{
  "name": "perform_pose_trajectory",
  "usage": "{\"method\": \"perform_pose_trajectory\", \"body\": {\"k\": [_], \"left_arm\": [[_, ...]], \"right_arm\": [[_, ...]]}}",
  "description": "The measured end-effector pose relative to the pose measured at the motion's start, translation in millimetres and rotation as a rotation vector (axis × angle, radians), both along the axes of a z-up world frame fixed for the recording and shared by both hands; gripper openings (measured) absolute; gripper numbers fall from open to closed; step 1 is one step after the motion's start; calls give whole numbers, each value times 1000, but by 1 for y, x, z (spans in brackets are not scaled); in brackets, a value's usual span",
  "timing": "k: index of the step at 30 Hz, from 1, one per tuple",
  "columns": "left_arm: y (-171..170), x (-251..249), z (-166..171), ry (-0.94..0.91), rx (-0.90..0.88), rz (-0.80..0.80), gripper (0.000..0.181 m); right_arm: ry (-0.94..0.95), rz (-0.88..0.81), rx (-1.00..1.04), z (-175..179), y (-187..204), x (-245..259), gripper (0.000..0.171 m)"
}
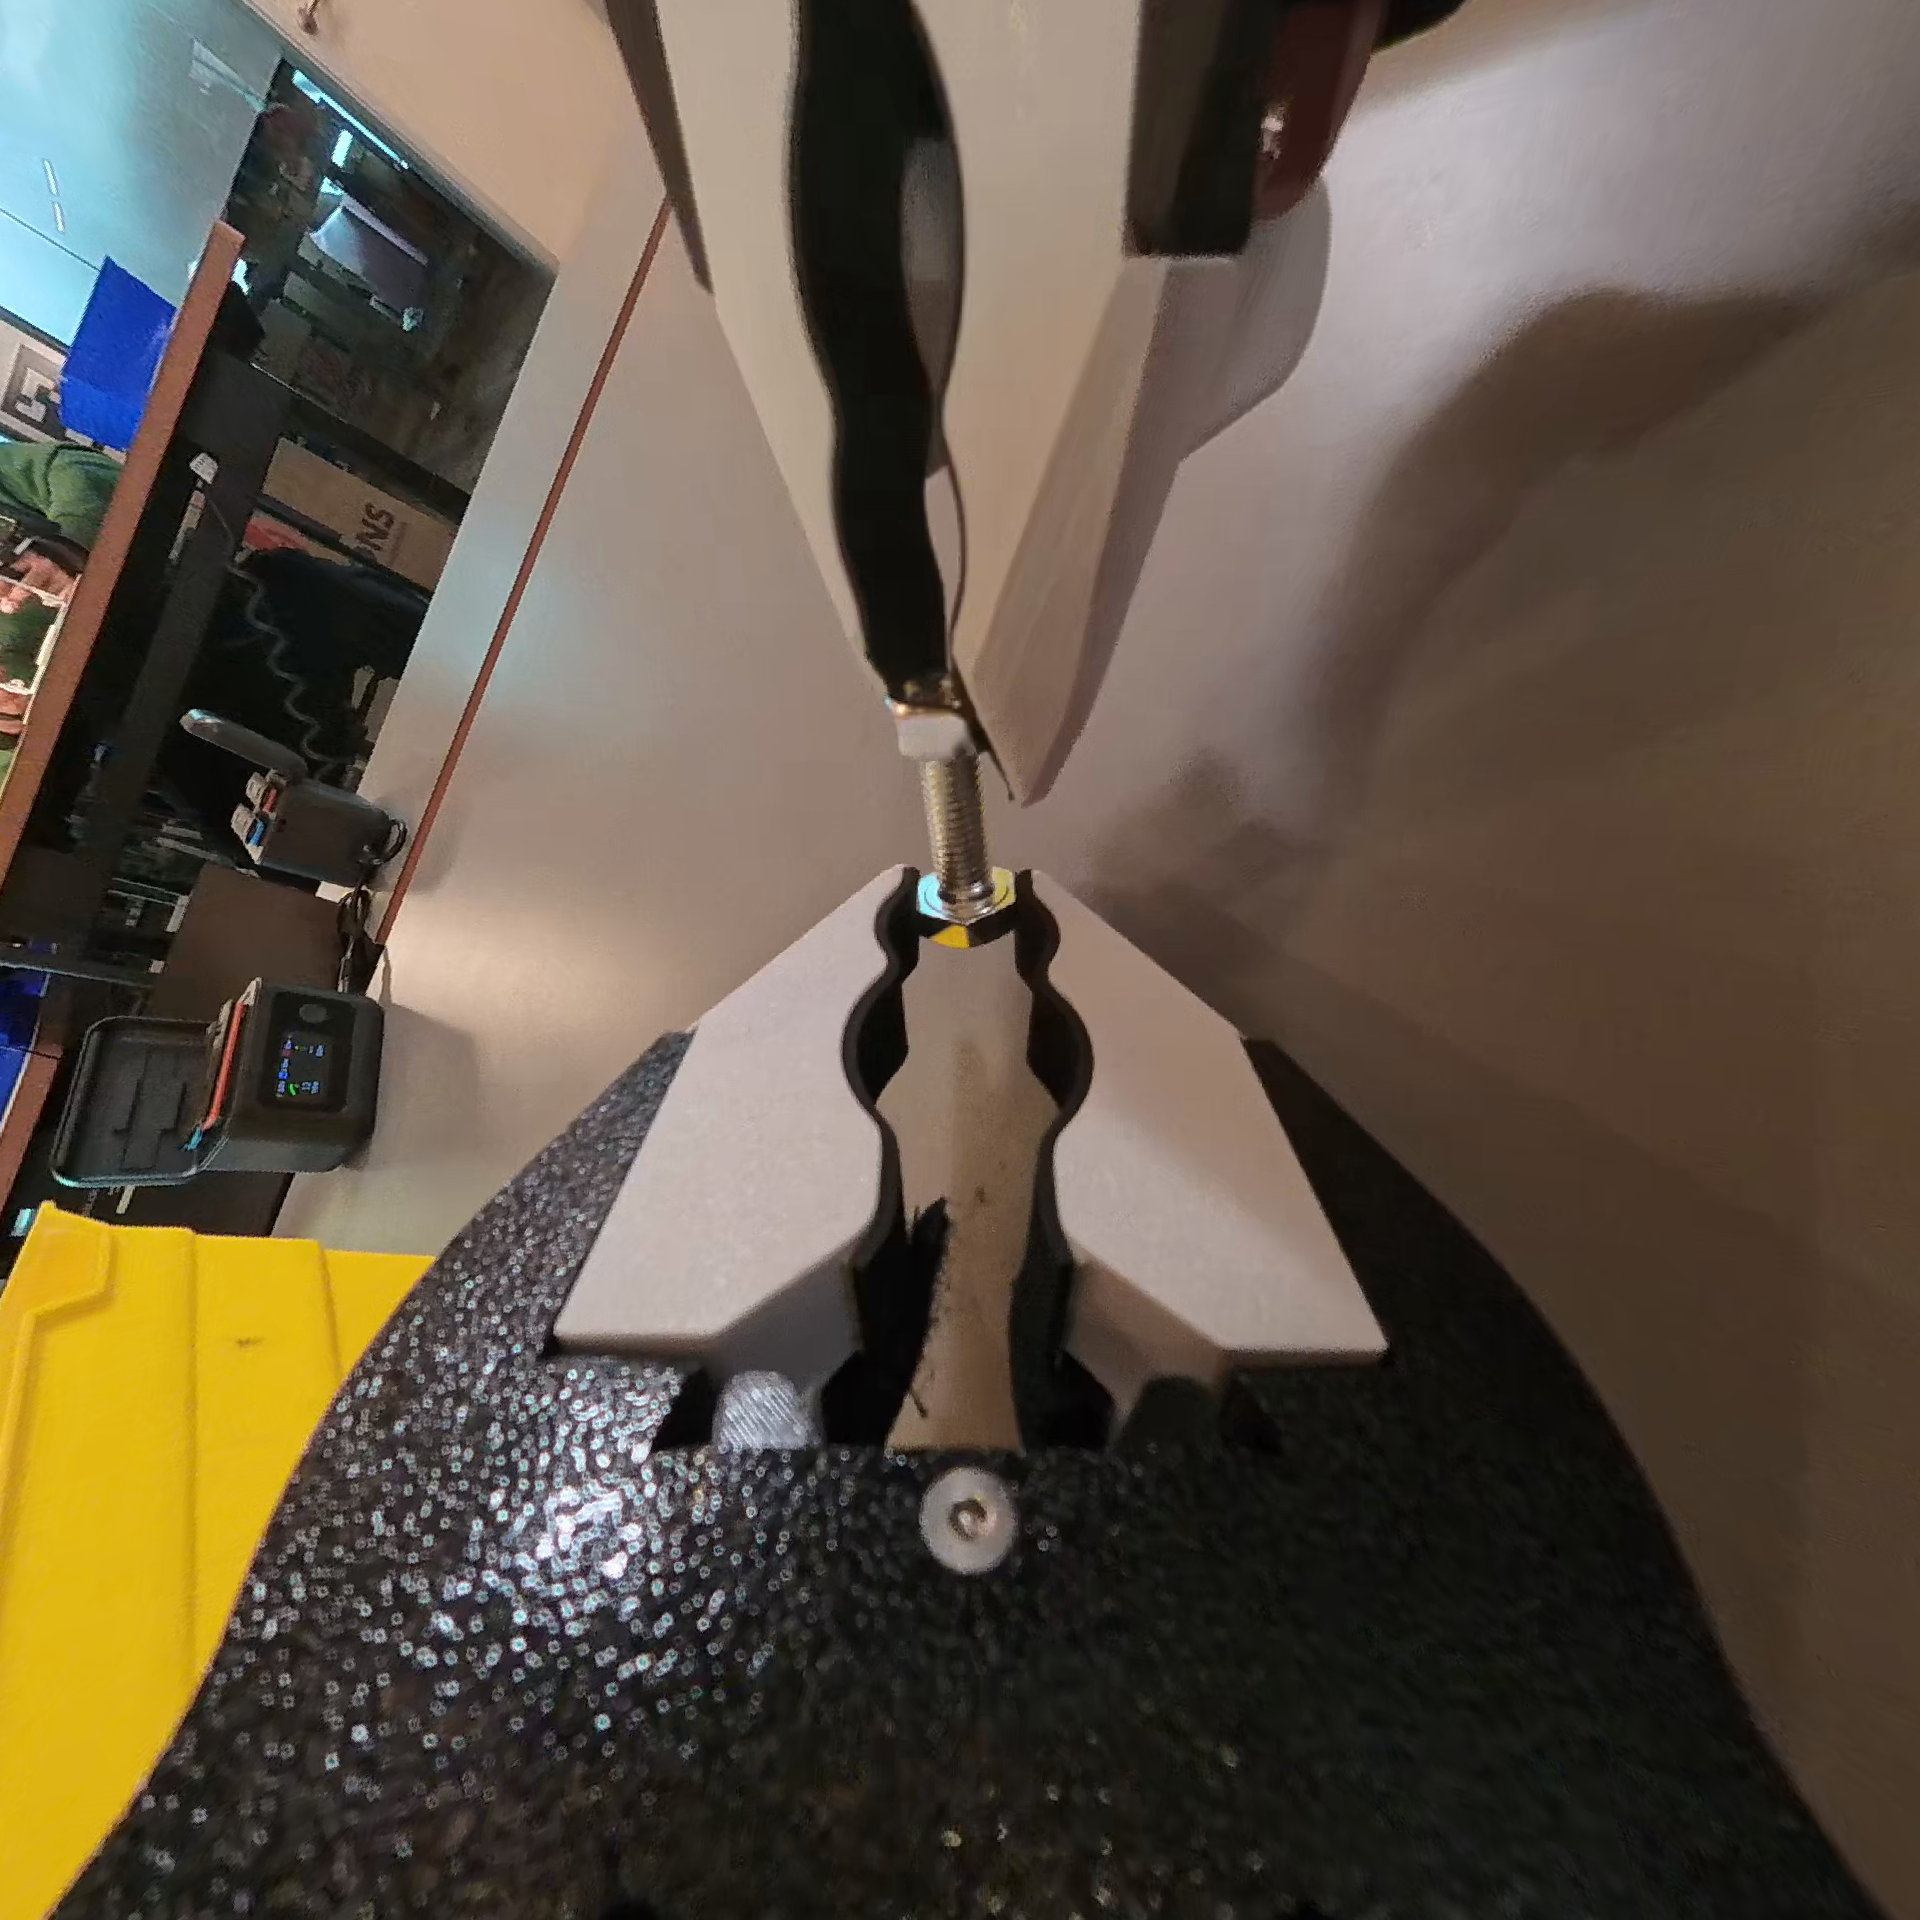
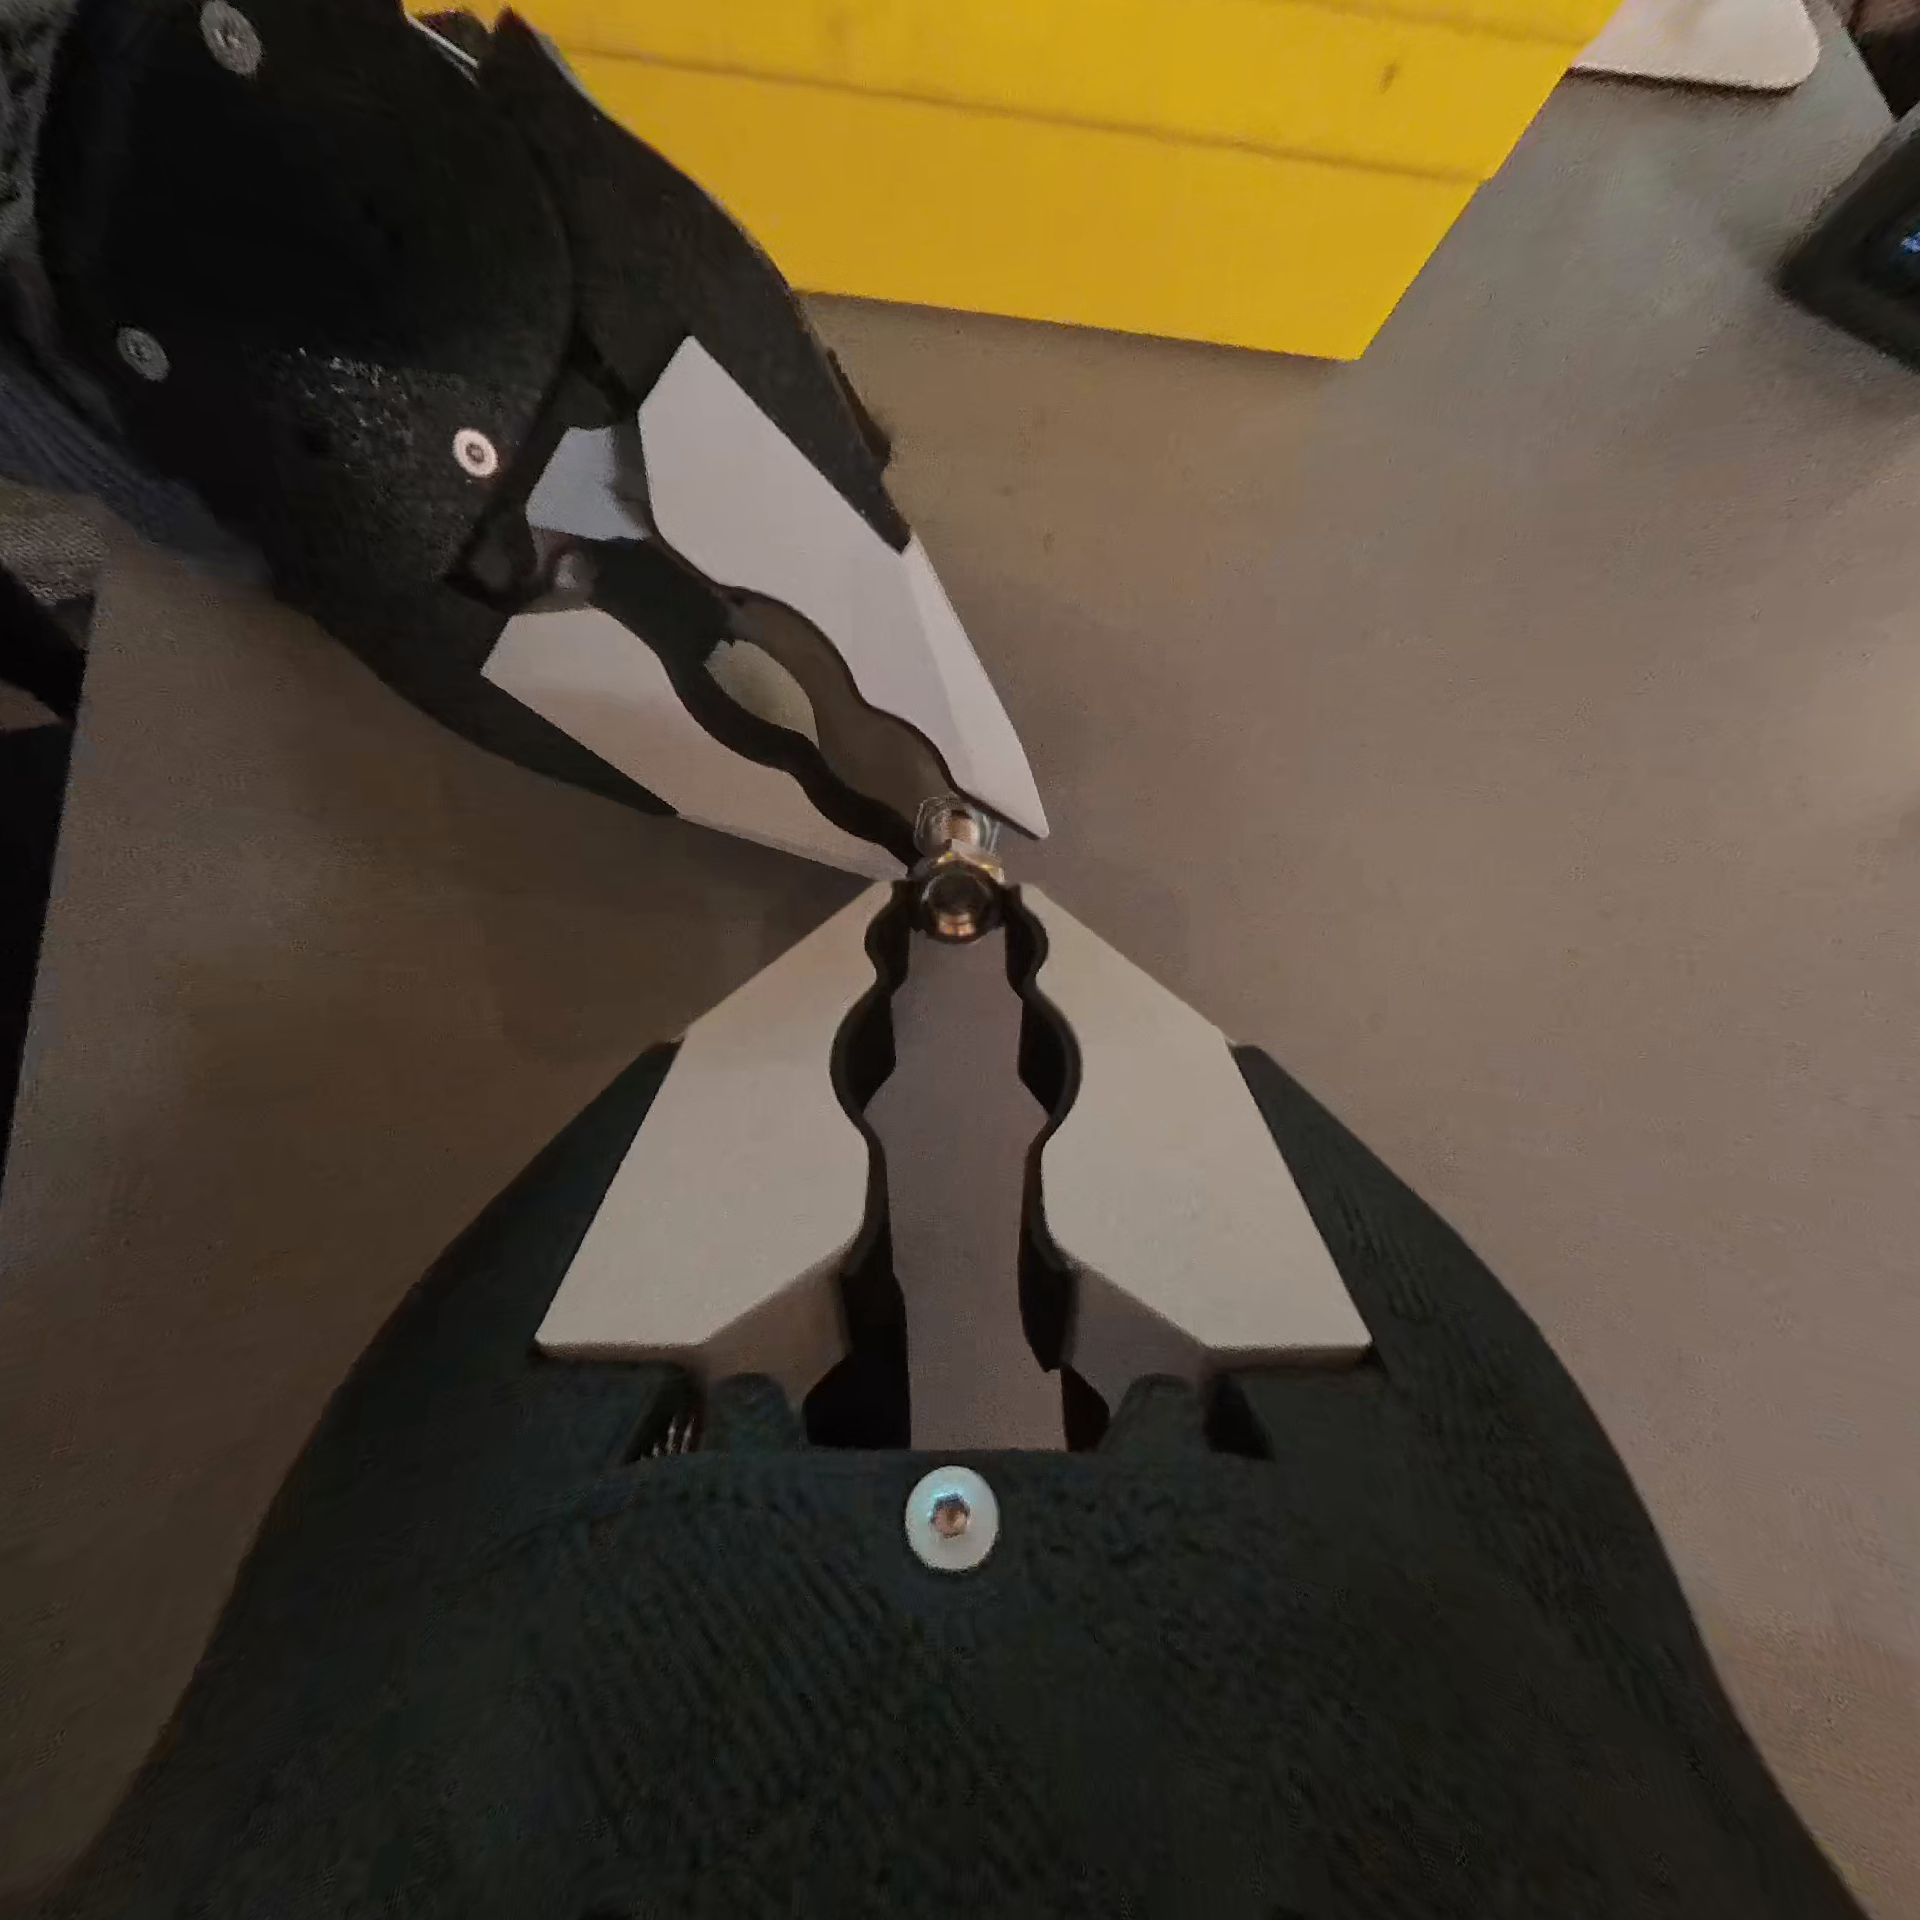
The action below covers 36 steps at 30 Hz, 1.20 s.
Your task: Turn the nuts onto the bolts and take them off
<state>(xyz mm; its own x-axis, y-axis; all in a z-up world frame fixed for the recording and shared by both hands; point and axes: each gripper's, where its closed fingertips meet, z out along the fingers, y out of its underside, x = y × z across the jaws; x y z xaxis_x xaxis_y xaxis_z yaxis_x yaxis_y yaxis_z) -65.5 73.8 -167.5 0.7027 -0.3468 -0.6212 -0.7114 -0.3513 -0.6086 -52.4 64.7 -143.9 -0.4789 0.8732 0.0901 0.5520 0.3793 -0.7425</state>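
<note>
In the left wrist view my left gripper (image 1: 961, 902) is shut on a steel hex nut (image 1: 964, 914) at its fingertips. A threaded bolt (image 1: 954, 821) runs from the nut up to its head, which is held by my right gripper (image 1: 940, 732) coming in from above. In the right wrist view my right gripper (image 2: 954, 902) is shut on the bolt head (image 2: 954, 923), seen end on. The left gripper (image 2: 966, 836) comes in from the upper left and grips the nut (image 2: 961, 860) just beyond it. Both are held above the grey table (image 2: 1455, 727).
A yellow bin (image 2: 1039, 156) stands on the table behind the grippers; it also shows in the left wrist view (image 1: 156, 1507). A black device with a small lit screen (image 1: 301, 1081) sits near the table edge. Shelving and clutter lie beyond the edge. Left and right tips are no more than a few centimetres apart.
</note>
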Motion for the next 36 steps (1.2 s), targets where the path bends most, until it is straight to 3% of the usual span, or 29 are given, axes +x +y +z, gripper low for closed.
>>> {"method": "perform_pose_trajectory", "body": {"k": [4,10,16,20,23,27,32,36], "left_arm": [[0,0,0,4,3,-2,16],[0,-1,1,-8,3,5,16],[1,-6,4,-222,8,41,16],[1,-7,7,-218,33,46,16],[2,-4,17,-221,100,49,16],[1,-6,56,-397,292,66,15],[-4,-11,77,-496,404,74,15],[-8,-5,89,-531,457,29,16]], "right_arm": [[56,64,102,0,1,0,16],[266,238,485,4,5,-3,16],[380,238,776,11,14,-15,16],[336,156,542,13,11,-13,17],[326,28,147,30,7,-18,31],[453,-71,-290,76,2,-26,41],[556,-91,-412,101,-9,-31,43],[596,-105,-393,104,-17,-35,39]]}}
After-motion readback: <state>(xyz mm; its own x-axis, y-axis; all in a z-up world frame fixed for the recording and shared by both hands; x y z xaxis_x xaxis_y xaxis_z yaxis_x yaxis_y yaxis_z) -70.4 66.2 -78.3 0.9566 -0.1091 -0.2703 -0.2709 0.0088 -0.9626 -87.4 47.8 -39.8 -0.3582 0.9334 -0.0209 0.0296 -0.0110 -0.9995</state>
